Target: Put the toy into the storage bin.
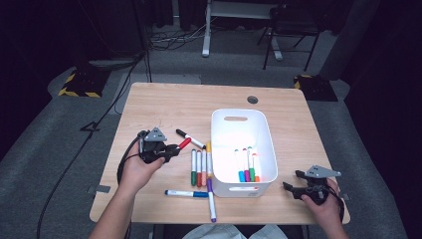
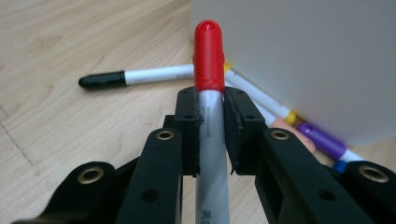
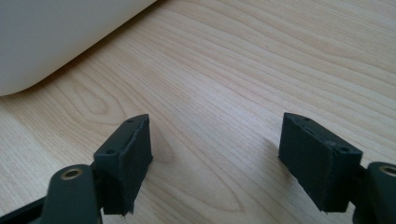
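My left gripper [image 1: 175, 148] is pinching the red-capped marker [image 2: 208, 60]: its two pads press on the grey barrel from either side, just below the cap, and the red cap sticks out past my fingertips. In the high view the marker [image 1: 184, 144] points away from my left hand [image 1: 141, 169] toward the white bin [image 1: 217, 149], and it sits clear above the desk [image 1: 164, 104].

Just beyond my left gripper's tips lies a black-capped marker [image 2: 135, 76] flat on the wood, crosswise to my jaws. To the right of the tips, along the bin's wall [image 2: 303, 56], I see a yellow-banded marker [image 2: 261, 95] and a purple-capped one [image 2: 322, 140] lying against the base of the bin, with a blue cap [image 2: 343, 165] peeking out lower down.

From the high view, a row of markers [image 1: 199, 168] lies side by side between my left gripper and the bin, and a blue-capped marker [image 1: 186, 193] lies nearer to me, below that gripper. Several markers [image 1: 247, 167] already lie inside the bin.

My right gripper [image 1: 290, 185] is spread wide, with nothing between its pads [image 3: 128, 154], only bare wood. It rests low over the desk on the far side of the bin from my left gripper; the bin's rounded corner [image 3: 56, 37] is ahead and to the left of its jaws.
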A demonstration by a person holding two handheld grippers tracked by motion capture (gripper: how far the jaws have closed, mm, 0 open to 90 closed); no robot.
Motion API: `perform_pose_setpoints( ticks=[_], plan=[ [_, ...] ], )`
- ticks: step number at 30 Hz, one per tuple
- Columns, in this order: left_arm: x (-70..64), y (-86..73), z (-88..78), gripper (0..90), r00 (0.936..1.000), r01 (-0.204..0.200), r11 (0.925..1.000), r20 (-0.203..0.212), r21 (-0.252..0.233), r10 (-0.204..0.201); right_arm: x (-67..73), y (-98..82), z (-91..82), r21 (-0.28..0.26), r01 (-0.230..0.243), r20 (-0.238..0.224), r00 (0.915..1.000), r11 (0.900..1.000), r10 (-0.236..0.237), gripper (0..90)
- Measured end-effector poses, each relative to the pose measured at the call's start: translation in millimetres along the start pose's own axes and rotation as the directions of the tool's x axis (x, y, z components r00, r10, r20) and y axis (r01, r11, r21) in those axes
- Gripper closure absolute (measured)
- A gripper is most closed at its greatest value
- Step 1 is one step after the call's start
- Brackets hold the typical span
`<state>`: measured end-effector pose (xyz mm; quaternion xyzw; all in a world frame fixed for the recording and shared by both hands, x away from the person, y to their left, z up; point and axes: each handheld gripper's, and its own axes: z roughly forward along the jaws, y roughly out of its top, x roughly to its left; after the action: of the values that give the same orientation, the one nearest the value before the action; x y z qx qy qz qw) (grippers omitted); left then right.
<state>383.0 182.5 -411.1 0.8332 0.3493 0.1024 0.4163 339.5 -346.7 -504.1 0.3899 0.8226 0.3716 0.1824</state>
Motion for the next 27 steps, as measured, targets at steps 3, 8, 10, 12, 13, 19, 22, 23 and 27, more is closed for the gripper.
perform_pose_setpoints(
  ticks=[3,8,10,12,13,19,22,23,27],
  plan=[
    [-1.6,6.6,-5.3,76.5,0.9996,-0.026,0.9997,0.010,0.000,0.026,0.0,0.0,0.0,0.000,0.000,0.000,1.0000,1.000,0.000,25.7],
    [-4.9,17.3,-11.3,76.5,0.9984,-0.017,0.9996,0.053,-0.021,0.018,0.0,0.0,0.0,0.000,0.000,0.000,1.0000,1.000,0.000,25.7],
    [-6.1,22.1,-14.1,76.5,0.9976,-0.030,0.9988,0.062,-0.039,0.032,0.0,0.0,0.0,0.000,0.000,0.000,1.0000,1.000,0.000,25.7],
    [-7.5,24.1,-15.0,76.5,0.9967,-0.025,0.9989,0.076,-0.040,0.028,0.0,0.0,0.0,0.000,0.001,0.000,1.0000,1.000,-0.001,25.7],
    [-9.0,25.9,-15.6,76.5,0.9966,-0.028,0.9982,0.076,-0.053,0.032,0.0,0.0,0.0,0.000,0.000,0.000,1.0000,1.000,0.000,25.7],
    [-18.6,40.1,-15.3,76.4,0.9916,-0.045,0.9959,0.117,-0.079,0.054,0.0,0.0,0.0,0.000,0.001,0.000,1.0000,1.000,-0.001,25.7],
    [-24.3,48.7,-13.2,76.5,0.9891,-0.070,0.9935,0.123,-0.090,0.081,0.0,0.0,0.0,0.000,0.001,0.001,1.0000,1.000,-0.001,25.7],
    [-26.8,51.6,-12.3,76.5,0.9881,-0.077,0.9925,0.125,-0.094,0.089,0.0,0.0,0.0,0.000,0.000,0.000,1.0000,1.000,0.000,25.7],
    [-37.5,64.1,-7.3,76.5,0.9798,-0.103,0.9890,0.161,-0.106,0.119,0.1,0.0,0.0,0.000,0.000,0.001,1.0000,1.000,0.000,25.7]
  ],
)
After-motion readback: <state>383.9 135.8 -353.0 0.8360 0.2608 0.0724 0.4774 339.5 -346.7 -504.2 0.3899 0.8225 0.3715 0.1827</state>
